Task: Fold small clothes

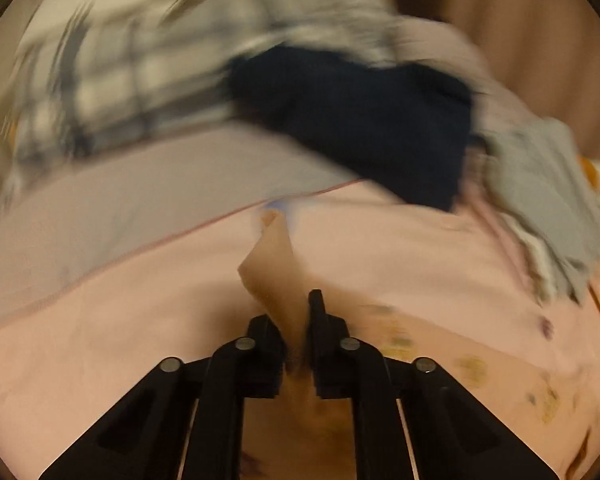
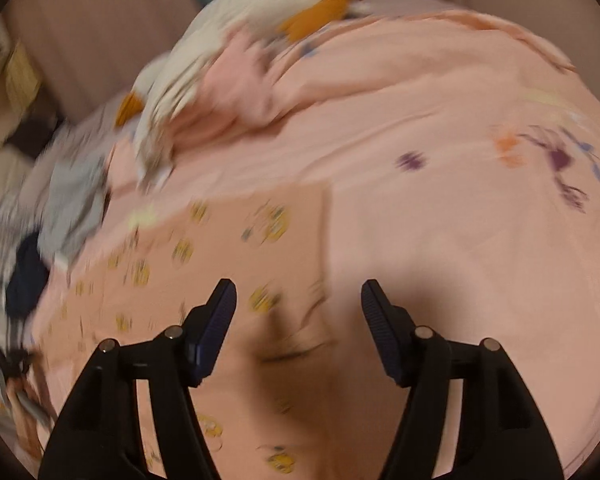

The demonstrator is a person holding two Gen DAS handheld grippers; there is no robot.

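Left gripper (image 1: 298, 332) pinches a raised corner of the peach printed garment (image 2: 228, 264) spread on the pink bed sheet (image 2: 440, 120), right gripper (image 2: 298, 300) fingers wide above it; carrying the corner across evenly should keep the fold square

Pink bed sheet (image 2: 440, 216) covers the surface, purple floral print (image 2: 556, 160) at three o'clock. Brown upholstered panel (image 2: 92, 32) stands at eleven o'clock.
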